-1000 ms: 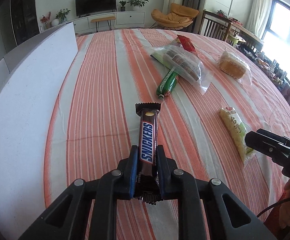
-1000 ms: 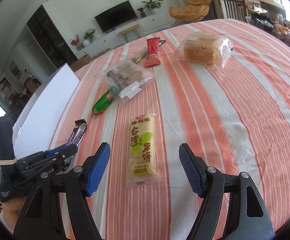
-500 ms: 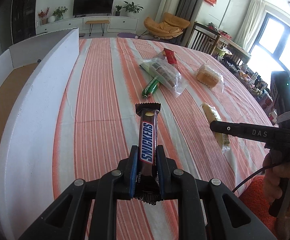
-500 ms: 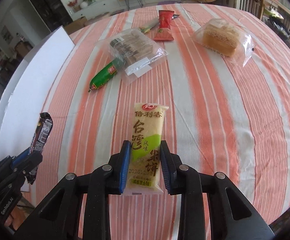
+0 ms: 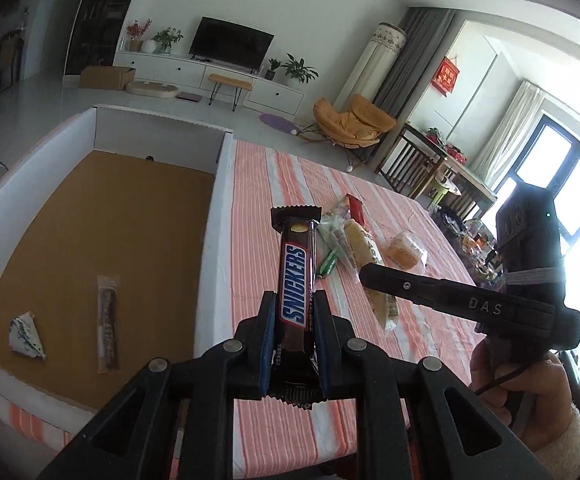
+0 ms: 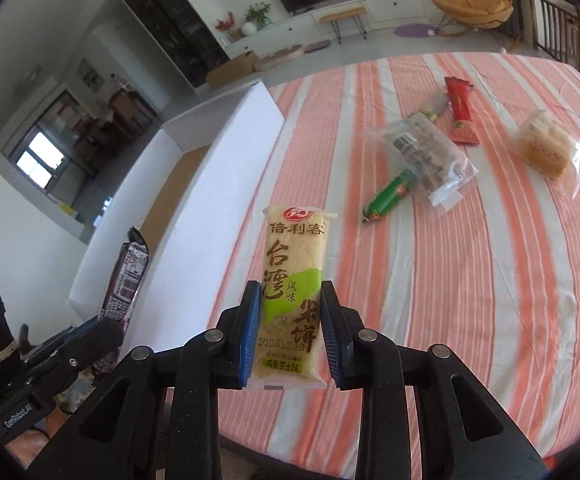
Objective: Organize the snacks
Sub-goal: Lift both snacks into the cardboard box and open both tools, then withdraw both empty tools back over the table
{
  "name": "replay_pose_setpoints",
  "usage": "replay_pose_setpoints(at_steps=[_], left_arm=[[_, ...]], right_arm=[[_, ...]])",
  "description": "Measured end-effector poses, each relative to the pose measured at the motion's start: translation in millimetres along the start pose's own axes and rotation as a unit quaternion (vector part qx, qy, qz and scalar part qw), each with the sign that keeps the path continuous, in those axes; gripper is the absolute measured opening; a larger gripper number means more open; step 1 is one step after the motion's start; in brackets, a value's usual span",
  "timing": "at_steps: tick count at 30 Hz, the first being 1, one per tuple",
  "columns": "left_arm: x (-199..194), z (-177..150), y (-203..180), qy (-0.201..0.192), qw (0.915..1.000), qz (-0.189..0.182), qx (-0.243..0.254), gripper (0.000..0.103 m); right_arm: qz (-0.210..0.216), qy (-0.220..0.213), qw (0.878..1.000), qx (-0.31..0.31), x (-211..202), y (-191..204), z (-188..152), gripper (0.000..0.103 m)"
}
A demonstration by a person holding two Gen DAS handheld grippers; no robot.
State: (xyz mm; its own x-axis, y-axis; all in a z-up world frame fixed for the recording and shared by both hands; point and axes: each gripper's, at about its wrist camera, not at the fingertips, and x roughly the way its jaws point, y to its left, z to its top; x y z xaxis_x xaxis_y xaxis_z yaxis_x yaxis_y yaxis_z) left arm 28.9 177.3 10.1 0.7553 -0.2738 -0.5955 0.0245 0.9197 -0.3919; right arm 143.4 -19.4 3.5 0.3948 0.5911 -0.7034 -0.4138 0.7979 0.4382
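White box (image 5: pixel 217 216) (brown floor) contains two packets (image 5: pixel 107 324). Beside it, left gripper (image 5: pixel 294 344) clamps Snickers bar (image 5: pixel 296 280); right gripper (image 6: pixel 290 332) clamps rice cracker pack (image 6: pixel 294 280).

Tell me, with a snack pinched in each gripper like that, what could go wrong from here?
1. The left gripper pinches the chocolate bar near its bottom end, so the long free end could swing or slip out.
2. The right gripper holds the rice cracker pack only by its lower part; squeezing might crush it.
3. Both grippers are close together beside the white box, so they might bump each other or its wall.
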Motion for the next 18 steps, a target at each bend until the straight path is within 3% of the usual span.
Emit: replay_pose_setpoints(at_steps=[3, 5, 7, 8, 10, 12, 14, 18], left_arm=[[-18.1, 15.2, 41.8, -0.04, 0.994, 0.102, -0.003, 0.018], [-18.0, 16.4, 64.9, -0.055, 0.9809, 0.186, -0.004, 0.018], [-6.6, 14.4, 84.7, -0.046, 0.9678, 0.248, -0.007, 0.022], [-0.7, 12.2, 92.2, -0.035, 0.9658, 0.256, -0.014, 0.026], [1.7, 5.7, 102.0, -0.024, 0.9671, 0.251, -0.035, 0.043], [2.5, 0.6, 92.4, -0.041, 0.9705, 0.234, -0.038, 0.086], [2.5, -1.2, 66.8, -0.064, 0.9742, 0.216, -0.02, 0.093], [27.2, -6.0, 2.1, -0.042, 0.9907, 0.125, 0.033, 0.095]], right_arm=[[0.063, 0.002, 0.997, -0.038, 17.8, 63.0, 23.6, 0.03], [0.082, -0.003, 0.995, -0.049, 33.8, 91.5, 33.7, 0.035], [0.089, -0.011, 0.995, -0.05, 46.4, 105.0, 39.2, 0.058], [0.087, -0.015, 0.995, -0.044, 48.7, 105.6, 40.0, 0.071], [0.083, -0.033, 0.995, -0.037, 43.9, 95.2, 37.0, 0.071], [0.054, -0.054, 0.996, -0.037, 33.3, 73.0, 29.9, 0.07], [0.004, -0.072, 0.997, -0.035, 23.2, 39.1, 21.5, 0.07], [-0.149, -0.08, 0.985, -0.02, 10.3, -51.6, -10.1, 0.071]])
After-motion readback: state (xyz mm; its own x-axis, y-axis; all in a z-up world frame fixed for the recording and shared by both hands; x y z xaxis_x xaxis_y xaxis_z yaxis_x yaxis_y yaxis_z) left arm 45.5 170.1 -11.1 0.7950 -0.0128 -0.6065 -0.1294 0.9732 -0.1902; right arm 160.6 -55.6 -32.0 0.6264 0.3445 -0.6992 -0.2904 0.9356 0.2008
